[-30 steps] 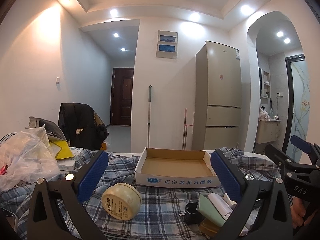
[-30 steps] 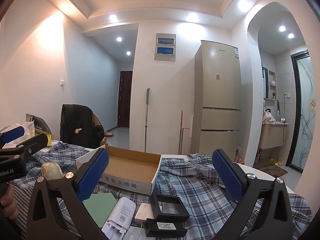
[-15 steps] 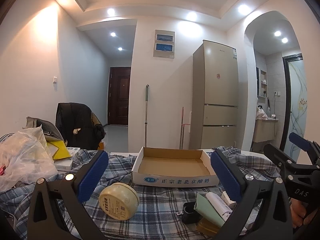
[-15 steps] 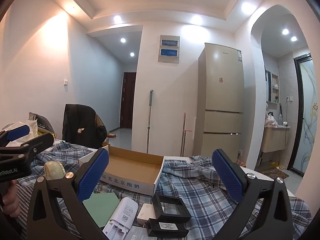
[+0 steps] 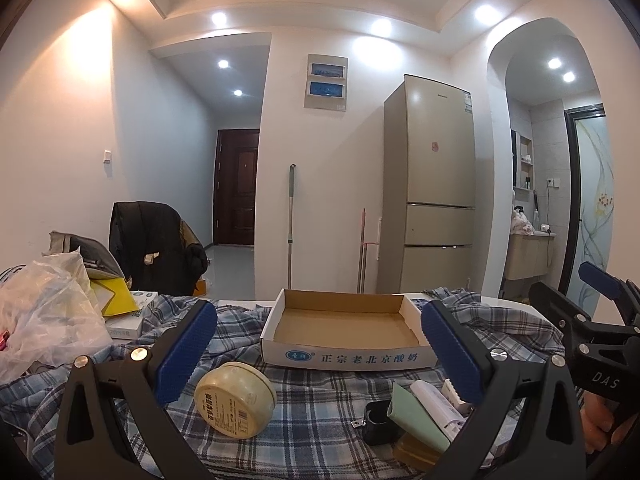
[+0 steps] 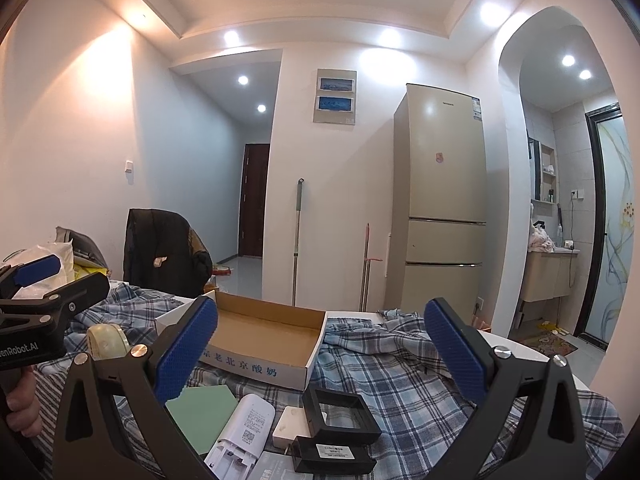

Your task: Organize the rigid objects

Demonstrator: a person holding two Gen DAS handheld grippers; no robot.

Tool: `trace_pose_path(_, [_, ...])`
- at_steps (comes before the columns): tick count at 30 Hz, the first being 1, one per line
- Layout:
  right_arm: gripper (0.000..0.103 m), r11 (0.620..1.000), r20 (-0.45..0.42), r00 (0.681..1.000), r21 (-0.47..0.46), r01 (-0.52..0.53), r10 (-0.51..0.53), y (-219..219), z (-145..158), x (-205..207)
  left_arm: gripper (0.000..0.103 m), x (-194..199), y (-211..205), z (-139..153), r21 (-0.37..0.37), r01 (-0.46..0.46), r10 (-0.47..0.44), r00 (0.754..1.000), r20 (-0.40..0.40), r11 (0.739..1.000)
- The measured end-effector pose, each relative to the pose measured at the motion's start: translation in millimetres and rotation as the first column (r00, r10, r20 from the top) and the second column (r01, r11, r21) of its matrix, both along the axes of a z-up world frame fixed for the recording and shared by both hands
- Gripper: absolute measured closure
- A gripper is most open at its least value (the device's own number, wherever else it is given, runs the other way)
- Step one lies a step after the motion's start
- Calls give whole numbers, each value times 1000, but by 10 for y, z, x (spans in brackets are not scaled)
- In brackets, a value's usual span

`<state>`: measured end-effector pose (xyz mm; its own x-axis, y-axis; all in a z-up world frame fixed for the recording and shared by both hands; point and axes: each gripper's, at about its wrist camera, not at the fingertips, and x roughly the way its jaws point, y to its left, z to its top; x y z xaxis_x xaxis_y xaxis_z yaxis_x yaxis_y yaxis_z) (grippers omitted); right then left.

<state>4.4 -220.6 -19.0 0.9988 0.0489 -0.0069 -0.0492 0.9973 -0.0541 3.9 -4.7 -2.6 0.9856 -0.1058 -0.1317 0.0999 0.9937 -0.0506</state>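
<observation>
Evidently the cardboard box sits open at the far side of the worktop to receive things. The round tub lies tilted near the left hand-held gripper; the black frames lie before the right hand-held gripper. Both grippers are spread wide, empty. Open cloth lies between the items and the box; the worktop's right edge curves close.

White walls under ceiling spotlights, a beige fridge, a dark hallway door.
</observation>
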Motion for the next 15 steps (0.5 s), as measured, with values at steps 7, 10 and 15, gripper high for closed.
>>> trace_pose_path(7, [0, 1000, -2, 1000, -7, 2, -2, 8, -9, 14, 0, 9, -4, -15, 2, 16, -16, 1000, 5, 1000])
trace_pose_path(10, [0, 1000, 0, 1000, -3, 4, -4, 7, -7, 13, 0, 24, 22, -26, -6, 13, -13, 1000, -4, 1000])
trace_pose_path(15, [0, 1000, -1, 1000, -4, 4, -4, 4, -9, 10, 0, 3, 38, -27, -13, 13, -13, 1000, 2, 1000])
